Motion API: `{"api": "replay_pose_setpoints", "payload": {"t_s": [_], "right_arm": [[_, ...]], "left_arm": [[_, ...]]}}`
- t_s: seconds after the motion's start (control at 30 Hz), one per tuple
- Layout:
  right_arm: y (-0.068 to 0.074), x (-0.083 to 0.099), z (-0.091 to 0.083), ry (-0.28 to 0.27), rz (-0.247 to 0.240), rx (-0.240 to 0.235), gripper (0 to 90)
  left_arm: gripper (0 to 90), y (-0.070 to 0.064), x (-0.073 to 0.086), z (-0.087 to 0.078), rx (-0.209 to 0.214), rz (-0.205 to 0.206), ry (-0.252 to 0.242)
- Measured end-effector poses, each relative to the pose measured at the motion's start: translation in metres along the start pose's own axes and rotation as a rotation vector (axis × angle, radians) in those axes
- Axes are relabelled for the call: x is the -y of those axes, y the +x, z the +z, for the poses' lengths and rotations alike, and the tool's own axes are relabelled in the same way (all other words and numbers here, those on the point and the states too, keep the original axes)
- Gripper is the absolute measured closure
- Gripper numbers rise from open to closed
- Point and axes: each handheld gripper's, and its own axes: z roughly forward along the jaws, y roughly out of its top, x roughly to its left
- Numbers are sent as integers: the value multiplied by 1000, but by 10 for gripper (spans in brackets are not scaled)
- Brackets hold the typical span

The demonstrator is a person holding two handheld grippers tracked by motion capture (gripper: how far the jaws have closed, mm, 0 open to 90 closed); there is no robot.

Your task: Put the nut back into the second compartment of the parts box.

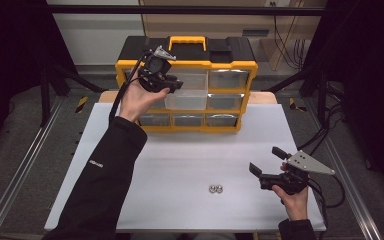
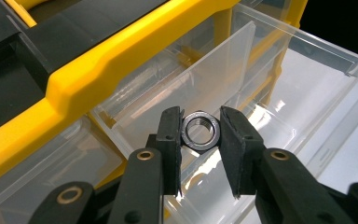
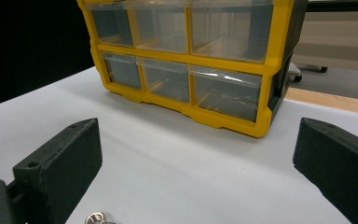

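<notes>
The left claw [image 2: 200, 133] holds a small silver hexagonal steel nut [image 2: 200, 129] above the pulled-out clear plastic drawer [image 2: 307, 93] of the yellow-and-black plastic parts organiser [image 1: 186, 82]. One pad touches the nut's left flat; a narrow gap shows at its right, so the grip appears light or partly released. In the left gripper view the nut sits just in front of the drawer's clear divider [image 2: 214, 65].

To complete the step well, the operator should keep the claw centred over one compartment (not above the divider), lower it close to the drawer floor, then spread the jaws evenly so the nut drops flat and does not bounce out.

The right claw [image 1: 265, 165] stands wide open and empty above the white desk [image 1: 180, 165], near two more silver nuts [image 1: 215, 189] lying together at the front. It is well placed for the next pick.
</notes>
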Motion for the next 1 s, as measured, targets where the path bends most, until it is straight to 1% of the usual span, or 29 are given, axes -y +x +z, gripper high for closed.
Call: {"api": "replay_pose_setpoints", "payload": {"t_s": [0.03,0.07,0.13,0.17,0.2,0.23,0.27,0.3,0.33,0.37,0.4,0.43,0.47,0.5,0.57,0.6,0.63,0.67,0.73,0.77,0.8,0.83,0.87,0.9,0.93,0.97,1.0], "right_arm": [[0,0,0,1,0,-1,17],[0,0,0,1,2,3,17],[1,0,0,-2,9,0,17],[0,0,0,0,1,0,17],[0,0,0,0,1,0,17],[0,0,0,-1,-5,2,17],[0,0,0,-1,-5,2,17],[0,0,1,-3,5,-1,17],[0,0,1,-2,-4,1,17],[0,0,1,1,-3,3,16],[0,0,1,1,-3,3,16],[0,0,1,-3,-2,1,16],[0,0,1,-3,-2,1,16],[1,0,1,-4,5,-1,16],[0,0,0,-3,-2,0,16],[0,0,0,-3,-3,0,16],[0,0,0,-5,1,0,16],[0,0,0,-5,2,0,16],[0,0,0,-4,1,3,16],[0,0,0,-4,-1,1,16],[0,0,0,-4,-1,1,16],[0,0,0,-2,2,1,16],[0,0,0,-2,2,2,16],[0,0,0,-3,1,2,16],[0,0,0,-2,1,3,16],[0,0,0,-2,2,3,16],[0,0,0,-3,1,2,16]], "left_arm": [[689,1,0,-2,-2,24,16],[684,0,0,-2,-9,0,-10],[676,0,0,-4,-9,-5,-14],[659,1,0,-9,-9,-8,-34],[646,1,0,-9,-9,-8,-34],[635,0,0,-14,-10,2,-49],[623,0,0,-14,-10,2,-49],[623,0,0,-18,-14,19,-48],[610,-1,0,-21,-10,22,-58],[578,-4,1,-29,1,29,-82],[555,-4,1,-29,1,29,-82],[530,-7,1,-36,5,51,-102],[494,-7,1,-36,5,51,-102],[453,-11,3,-42,20,53,-126],[374,-14,6,-47,45,54,-143],[338,-14,6,-47,45,54,-143],[304,-17,9,-51,67,65,-135],[271,-18,10,-53,68,62,-144],[209,-20,12,-55,66,65,-143],[180,-22,17,-59,68,68,-153],[152,-22,17,-59,68,68,-153],[136,-24,22,-64,69,72,-168],[128,-24,22,-64,69,72,-168],[119,-25,28,-68,70,69,-188],[112,-26,31,-70,70,76,-192],[108,-26,34,-71,70,73,-199],[103,-26,34,-71,70,73,-199]]}}
